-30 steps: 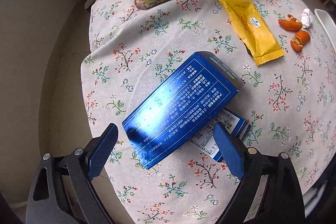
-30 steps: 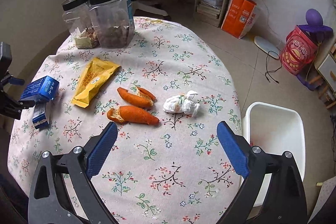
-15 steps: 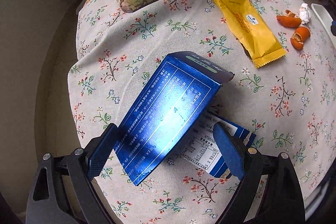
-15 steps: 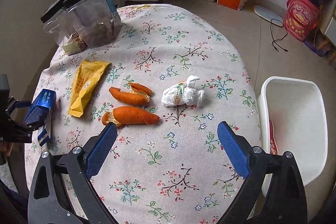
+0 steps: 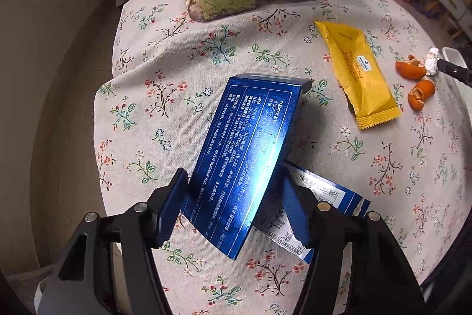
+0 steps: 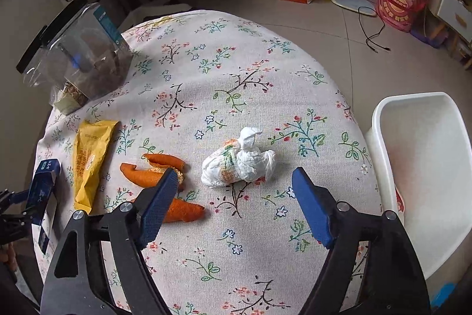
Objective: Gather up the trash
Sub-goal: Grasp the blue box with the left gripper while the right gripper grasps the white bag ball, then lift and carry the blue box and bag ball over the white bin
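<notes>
A shiny blue box [image 5: 244, 143] tilts up off the floral tablecloth, leaning on a flat blue-and-white carton [image 5: 330, 197]. My left gripper [image 5: 233, 179] points down over it with its jaws closing, and both pads touch the box's sides. In the right wrist view a crumpled white tissue wad [image 6: 239, 161] lies just ahead of my right gripper [image 6: 236, 171]. That gripper's jaws are closing too, with the wad between them untouched. Two orange peels [image 6: 153, 167] lie at its left finger, which partly hides them. A yellow wrapper [image 6: 88, 158] lies further left.
A white bin [image 6: 427, 167] stands beside the table's right edge. Two clear jars [image 6: 79, 58] with snacks stand at the far left of the round table. A chair, shelves, an orange bag and a red tin stand on the floor beyond.
The left jaws have narrowed onto the blue box, which now stands steeper. The right gripper has come down and closer to the tissue wad, and its jaws have narrowed.
</notes>
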Demonstrator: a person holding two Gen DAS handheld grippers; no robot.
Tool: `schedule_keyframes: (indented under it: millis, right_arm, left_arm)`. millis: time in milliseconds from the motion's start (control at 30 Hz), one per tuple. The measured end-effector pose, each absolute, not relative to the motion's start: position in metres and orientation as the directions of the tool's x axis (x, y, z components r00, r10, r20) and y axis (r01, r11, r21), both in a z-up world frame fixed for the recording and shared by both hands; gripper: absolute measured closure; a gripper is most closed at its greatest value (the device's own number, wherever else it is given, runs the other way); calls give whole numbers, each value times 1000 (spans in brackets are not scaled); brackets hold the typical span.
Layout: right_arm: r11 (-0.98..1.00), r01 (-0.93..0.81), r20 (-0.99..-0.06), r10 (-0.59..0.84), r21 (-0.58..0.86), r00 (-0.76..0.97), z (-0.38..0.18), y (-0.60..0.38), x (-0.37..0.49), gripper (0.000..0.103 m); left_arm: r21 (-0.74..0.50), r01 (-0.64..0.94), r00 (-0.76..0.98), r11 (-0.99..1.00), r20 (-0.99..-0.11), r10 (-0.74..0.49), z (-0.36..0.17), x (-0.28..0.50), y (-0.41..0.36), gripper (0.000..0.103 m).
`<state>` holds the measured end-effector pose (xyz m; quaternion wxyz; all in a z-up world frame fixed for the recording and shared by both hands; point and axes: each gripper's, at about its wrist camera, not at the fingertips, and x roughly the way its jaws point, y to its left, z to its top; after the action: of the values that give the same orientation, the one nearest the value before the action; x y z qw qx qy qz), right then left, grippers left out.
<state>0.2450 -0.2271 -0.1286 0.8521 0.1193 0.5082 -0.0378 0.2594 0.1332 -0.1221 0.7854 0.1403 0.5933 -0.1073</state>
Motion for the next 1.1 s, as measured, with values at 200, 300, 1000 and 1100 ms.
schedule_keyframes:
  millis: [200, 300, 1000, 1100]
  right_arm:
    - [971, 193, -891, 38, 139, 452, -145, -222, 249, 52]
    - [974, 183, -891, 40, 137, 453, -145, -219, 249, 70]
    - [984, 130, -882, 51, 126, 468, -130, -215, 243, 92]
    - [975, 143, -875, 81, 168, 477, -126, -223, 243, 92]
  left_arm:
    - [49, 301, 274, 953, -961, -37, -118, 258, 136, 50]
    - [16, 283, 278, 959, -958, -66, -114, 258, 138, 53]
    - [10, 188, 294, 982, -955, -46, -122, 271, 139, 26]
    - [-17, 182, 274, 983, -959, -67, -133, 275, 137, 26]
